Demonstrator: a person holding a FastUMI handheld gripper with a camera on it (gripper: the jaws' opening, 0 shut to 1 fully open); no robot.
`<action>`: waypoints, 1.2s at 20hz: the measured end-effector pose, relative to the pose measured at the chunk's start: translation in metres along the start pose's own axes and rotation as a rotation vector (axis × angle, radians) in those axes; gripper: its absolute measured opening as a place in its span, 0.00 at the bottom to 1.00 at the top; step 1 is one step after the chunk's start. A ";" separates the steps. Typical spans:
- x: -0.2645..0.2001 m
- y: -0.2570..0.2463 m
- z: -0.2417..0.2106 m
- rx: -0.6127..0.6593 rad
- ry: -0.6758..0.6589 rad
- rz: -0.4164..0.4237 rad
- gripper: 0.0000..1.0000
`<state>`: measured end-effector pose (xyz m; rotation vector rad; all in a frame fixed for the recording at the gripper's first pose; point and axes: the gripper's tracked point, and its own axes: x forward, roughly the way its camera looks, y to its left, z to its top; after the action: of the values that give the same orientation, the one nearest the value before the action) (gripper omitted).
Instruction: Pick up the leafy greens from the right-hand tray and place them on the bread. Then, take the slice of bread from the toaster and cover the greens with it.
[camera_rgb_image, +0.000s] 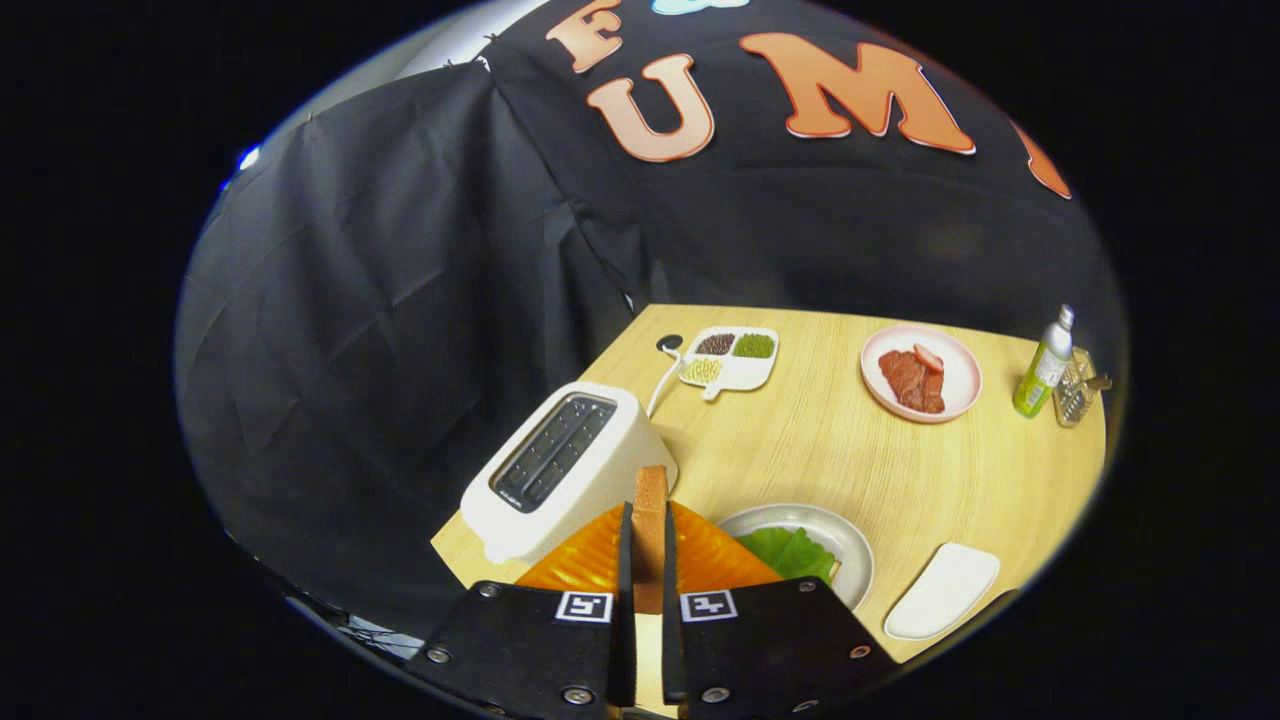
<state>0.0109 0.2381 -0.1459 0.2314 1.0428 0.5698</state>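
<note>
— Wooden table (860, 460), pale grain. What do you count on it?

— One white toaster (565, 470) with a single long slot, its cord running back toward the wall. One orange ribbed tray (715, 560) just ahead of the tool. One grey plate (850, 550) beside that tray, carrying one leaf of greens (790, 550); a tan edge peeks out under the leaf, likely bread, though I can't be sure. One empty white dish (945, 590) to the plate's right.

— And farther back?

— One divided white dish (730, 358) with three fillings: dark, green and pale. One pink plate (922, 373) of red meat slices. One green bottle (1045, 365) touching a small clear holder (1075, 395).

— The tool?

— One tool (648, 570), tilted down over the orange tray, toaster just to its left. Its two fingers stand narrow and parallel, clamped on one slice of bread (650, 520) held upright on edge, the brown crust rising above the fingertips (626, 560).
</note>
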 end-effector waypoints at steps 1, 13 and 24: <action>0.003 -0.009 -0.006 0.008 0.011 -0.001 0.11; 0.025 -0.069 -0.066 0.069 0.077 0.051 0.11; 0.036 -0.132 -0.086 -0.179 0.037 -0.168 0.34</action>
<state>-0.0059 0.1400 -0.2738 -0.0244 1.0294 0.5130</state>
